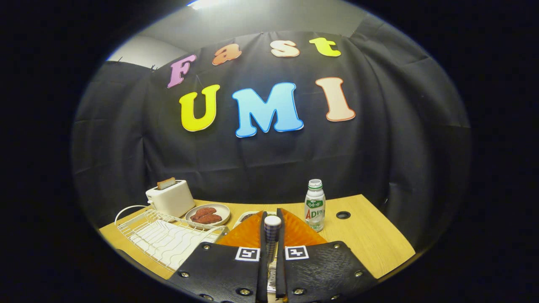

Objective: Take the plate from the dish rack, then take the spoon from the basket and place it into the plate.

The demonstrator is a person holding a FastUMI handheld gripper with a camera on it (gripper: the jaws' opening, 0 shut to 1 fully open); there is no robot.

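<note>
At the bottom centre of the frame the gripper (272,219) has its two fingers drawn close together, clamped on the spoon (272,237), whose checkered handle stands upright in the narrow gap between them with its rounded end poking up just above the fingertips. Just past the fingers, partly hidden behind them, sits a small light-rimmed dish (245,217) on the wooden table (370,240); whether this is the plate of the task cannot be told. Left of the fingers, in the lower left, lies the white wire dish rack (162,237), with a curved wire handle at its far end. Beyond the rack, a white toaster (170,198) stands with a slice of toast (166,183) sticking out of its top. Beside the toaster, toward the centre, is a plate of reddish-brown food (207,214). Right of the fingers stands a small plastic bottle (315,205) with a white cap, upright, and further right a dark round hole (343,215) is set in the tabletop. Black cloth (400,139) hangs behind the table across the middle of the frame.
</note>
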